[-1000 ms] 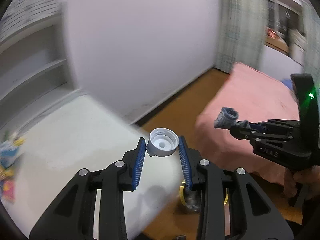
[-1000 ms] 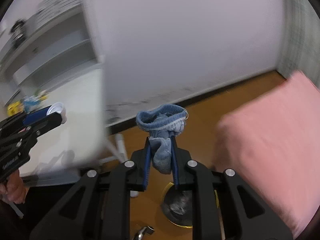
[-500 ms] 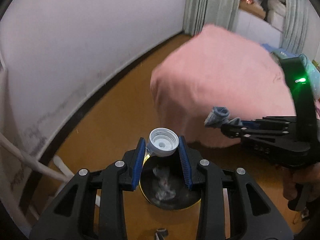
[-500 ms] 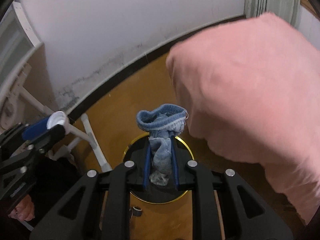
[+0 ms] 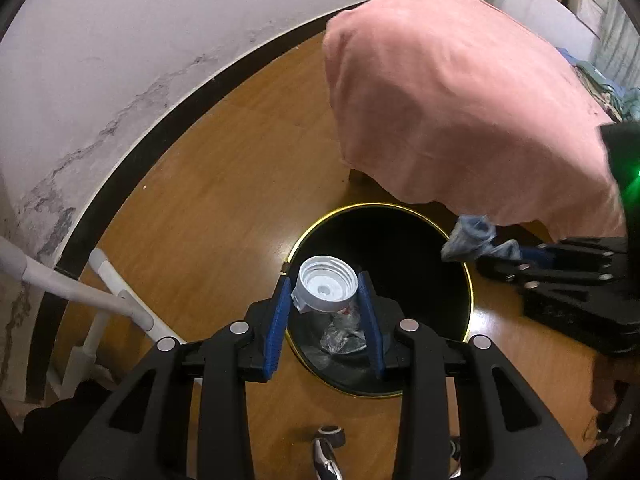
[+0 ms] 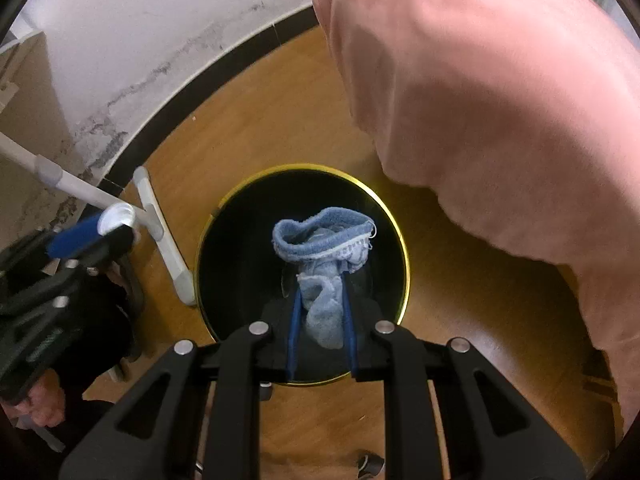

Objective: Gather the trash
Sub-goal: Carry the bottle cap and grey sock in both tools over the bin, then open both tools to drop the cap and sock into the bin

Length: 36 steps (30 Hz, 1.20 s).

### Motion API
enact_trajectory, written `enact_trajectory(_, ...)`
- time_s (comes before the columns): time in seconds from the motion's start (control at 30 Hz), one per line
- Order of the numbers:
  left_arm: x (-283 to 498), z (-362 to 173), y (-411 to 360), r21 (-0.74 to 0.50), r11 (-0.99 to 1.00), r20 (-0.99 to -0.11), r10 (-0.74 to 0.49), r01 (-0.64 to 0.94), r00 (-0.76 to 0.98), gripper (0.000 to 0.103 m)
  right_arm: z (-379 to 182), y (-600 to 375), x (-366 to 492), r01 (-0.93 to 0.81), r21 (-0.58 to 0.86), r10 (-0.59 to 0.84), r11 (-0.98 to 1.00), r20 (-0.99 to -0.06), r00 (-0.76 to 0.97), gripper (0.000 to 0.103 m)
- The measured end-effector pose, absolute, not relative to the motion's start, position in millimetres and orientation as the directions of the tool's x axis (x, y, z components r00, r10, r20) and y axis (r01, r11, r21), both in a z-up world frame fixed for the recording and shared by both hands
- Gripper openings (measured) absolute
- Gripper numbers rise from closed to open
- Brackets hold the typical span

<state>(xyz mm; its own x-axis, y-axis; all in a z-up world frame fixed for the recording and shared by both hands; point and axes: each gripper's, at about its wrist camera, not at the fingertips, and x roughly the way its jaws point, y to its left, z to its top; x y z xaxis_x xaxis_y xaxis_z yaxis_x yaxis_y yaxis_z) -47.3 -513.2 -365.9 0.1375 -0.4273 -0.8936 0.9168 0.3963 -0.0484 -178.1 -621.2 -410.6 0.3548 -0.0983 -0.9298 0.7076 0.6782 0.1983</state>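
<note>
Setting: wooden floor (image 5: 208,184), white wall (image 5: 120,40) scuffed and stained above a dark skirting board; a pink cover (image 5: 460,100) draped over furniture whose body is hidden.

Left wrist view.
- Bin (image 5: 469,292): round, black inside, gold rim, standing on the floor; near side partly cut off by the gripper.
- Left gripper (image 5: 325,294): blue-padded fingers (image 5: 279,320) closed on a white bottle cap (image 5: 325,290), open threaded side facing the camera, held above the near part of the bin mouth.
- Crumpled clear plastic (image 5: 344,334) lies in the bin below the cap; its make-up is hard to read.
- Right gripper (image 5: 508,254): enters from the right, partly cut off by the frame edge, gripping a blue sock (image 5: 468,238) whose free end reaches over the bin's far-right rim.
- White tube frame (image 5: 112,300) at left; what it belongs to is out of frame.
- Metal fitting (image 5: 326,452) at bottom edge, unidentifiable.

Right wrist view.
- Bin (image 6: 208,236) fills the centre, directly beneath the gripper; its contents are lost in shadow.
- Right gripper (image 6: 322,300): pads pressed tight on the sock (image 6: 324,256), the ribbed cuff opening upward beyond the fingertips, over the middle of the bin mouth.
- Left gripper (image 6: 96,232) at left edge, blurred, the cap (image 6: 118,216) showing at its tip, beside the bin's left rim.
- Pink cover (image 6: 500,100) overhangs at right, near the bin.
</note>
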Motion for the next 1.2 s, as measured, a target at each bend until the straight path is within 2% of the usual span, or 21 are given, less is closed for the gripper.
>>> enact_trajectory(0.27, -56, -364, -509, -0.046, 0.38, -0.893, -0.43, 0.924, 0.132, 0.033, -434, -618, -177, 0.718, 0.207, -0.063, 0.665, -0.942, 0.33, 0.018)
enact_trajectory(1.07, -56, -366, -510, -0.043, 0.377, -0.9, -0.416, 0.925, 0.127, 0.034, -424, -625, -182, 0.712, 0.239, -0.062, 0.661, -0.927, 0.369, 0.019)
enact_trajectory(1.1, -56, -367, -510, -0.042, 0.376, -0.901, -0.416, 0.926, 0.127, 0.035, -424, -626, -182, 0.711, 0.242, -0.06, 0.66, -0.926, 0.372, 0.02)
enact_trajectory(1.17, -56, -367, -511, -0.044, 0.376, -0.9, -0.417, 0.926, 0.127, 0.043, -422, -626, -183, 0.714, 0.246, -0.064, 0.656, -0.924, 0.377, 0.03)
enact_trajectory(1.2, -57, -367, -511, -0.04, 0.375, -0.899, -0.417, 0.926, 0.13, 0.051, -421, -627, -184, 0.715, 0.246, -0.069, 0.655, -0.922, 0.381, 0.045)
